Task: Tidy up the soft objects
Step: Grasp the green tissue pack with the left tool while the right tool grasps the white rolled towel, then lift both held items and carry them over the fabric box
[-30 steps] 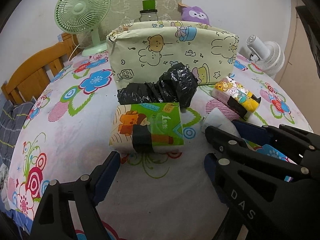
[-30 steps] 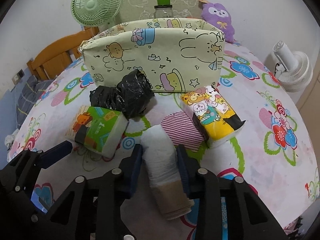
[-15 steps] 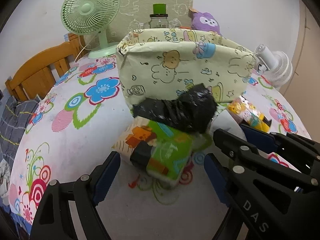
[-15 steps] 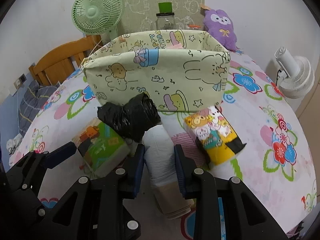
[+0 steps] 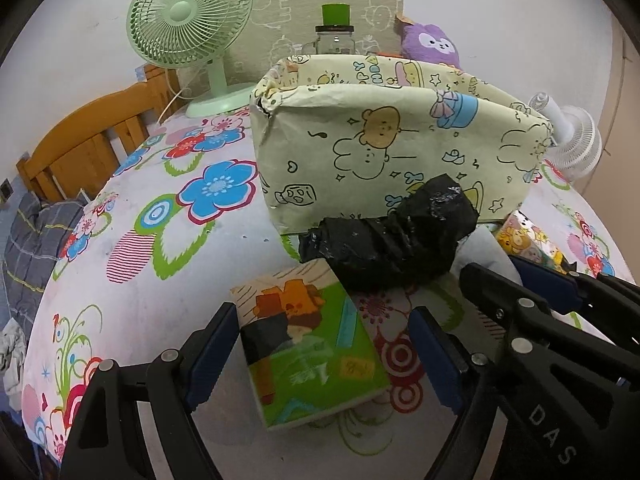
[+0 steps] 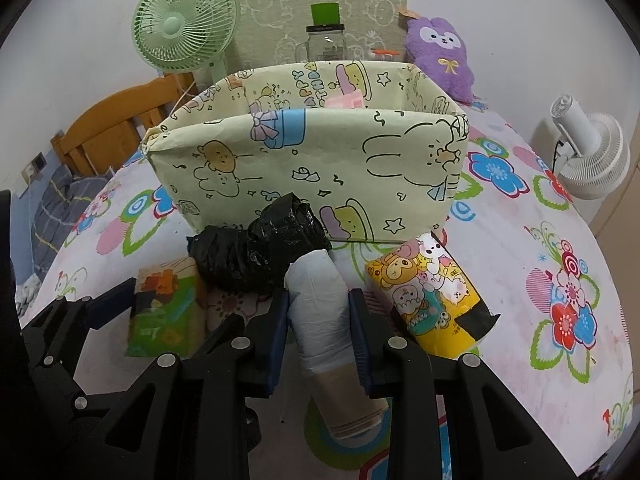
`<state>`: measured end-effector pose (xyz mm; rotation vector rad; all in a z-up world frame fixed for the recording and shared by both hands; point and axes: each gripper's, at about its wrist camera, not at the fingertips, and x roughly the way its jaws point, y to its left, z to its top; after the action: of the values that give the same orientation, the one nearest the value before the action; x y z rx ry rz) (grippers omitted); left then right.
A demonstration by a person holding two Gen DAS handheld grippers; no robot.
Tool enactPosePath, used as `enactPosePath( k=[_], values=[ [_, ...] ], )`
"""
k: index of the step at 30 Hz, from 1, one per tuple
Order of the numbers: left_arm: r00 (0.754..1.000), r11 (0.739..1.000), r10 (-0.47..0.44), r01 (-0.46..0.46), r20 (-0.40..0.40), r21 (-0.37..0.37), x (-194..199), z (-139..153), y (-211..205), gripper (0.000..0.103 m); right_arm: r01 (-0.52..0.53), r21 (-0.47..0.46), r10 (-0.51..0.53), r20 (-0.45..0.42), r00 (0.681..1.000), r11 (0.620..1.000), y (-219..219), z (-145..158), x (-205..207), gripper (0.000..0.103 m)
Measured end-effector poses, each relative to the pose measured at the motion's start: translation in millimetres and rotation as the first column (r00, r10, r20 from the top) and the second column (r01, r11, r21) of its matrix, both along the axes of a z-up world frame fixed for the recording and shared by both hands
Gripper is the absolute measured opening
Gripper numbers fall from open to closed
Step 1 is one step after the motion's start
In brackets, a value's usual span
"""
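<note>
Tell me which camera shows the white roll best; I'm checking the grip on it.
The right wrist view: the white roll lies lengthwise between the right gripper pads, fully visible. The left wrist view shows only a white sliver behind the black bag.

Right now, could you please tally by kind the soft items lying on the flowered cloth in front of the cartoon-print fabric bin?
Printed tissue packs: 2, green pack and yellow cartoon pack
Rolls of plastic bags: 2, crinkled black roll and white roll, the latter clamped in the right gripper
Total: 4
</note>
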<state>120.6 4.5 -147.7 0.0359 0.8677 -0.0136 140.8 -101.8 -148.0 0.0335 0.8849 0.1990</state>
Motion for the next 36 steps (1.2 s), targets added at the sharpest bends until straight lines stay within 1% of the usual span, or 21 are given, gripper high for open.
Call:
enactPosePath(
  k=[2,4,5,7,8,12,18,27,36],
  values=[
    [1.000,1.000,-0.001,0.001,0.000,-0.002,0.0,-0.8,-0.1,0.086,0.003,-0.003,-0.003,-0.002,1.000,1.000,0.2,-0.8,1.5,0.032],
    [1.000,1.000,0.013,-0.013,0.005,0.006,-1.0,-0.9,1.2,0.071,0.005,-0.004,-0.005,-0.003,1.000,1.000,0.5,-1.3,1.9,0.032],
    [1.000,1.000,0.017,-0.017,0.004,0.009,-0.7,-1.0,1.8,0.068,0.005,-0.004,-0.005,-0.005,1.000,1.000,0.7,-1.6,2.2,0.032],
    [1.000,1.000,0.024,-0.024,0.000,0.006,-1.3,-1.5,4.2,0.054,0.003,0.002,-0.003,-0.009,1.000,1.000,0.6,-2.4,2.0,0.032],
    [1.000,1.000,0.026,-0.026,-0.003,0.001,-2.1,-1.5,4.7,0.053,0.000,0.005,0.000,-0.009,1.000,1.000,1.1,-2.5,1.5,0.032],
    [0.999,0.999,0.034,-0.034,-0.004,-0.014,-7.1,-0.1,6.1,0.051,-0.005,0.015,0.006,-0.007,1.000,1.000,1.8,-1.2,-1.3,0.032],
    [1.000,0.999,0.017,-0.017,0.003,-0.029,-17.3,5.1,0.6,0.049,-0.013,0.021,0.013,0.000,1.000,1.000,1.4,2.8,-9.9,0.032],
    [0.999,0.999,0.007,-0.005,0.044,-0.034,-34.3,20.6,-8.2,0.049,-0.016,0.031,0.015,0.039,0.999,0.999,-4.3,18.3,-28.0,0.032],
    [0.996,0.999,0.000,0.004,0.094,-0.037,-46.9,43.0,-18.4,0.049,-0.007,0.039,0.003,0.088,0.996,0.999,-13.3,39.6,-41.3,0.032]
  ],
)
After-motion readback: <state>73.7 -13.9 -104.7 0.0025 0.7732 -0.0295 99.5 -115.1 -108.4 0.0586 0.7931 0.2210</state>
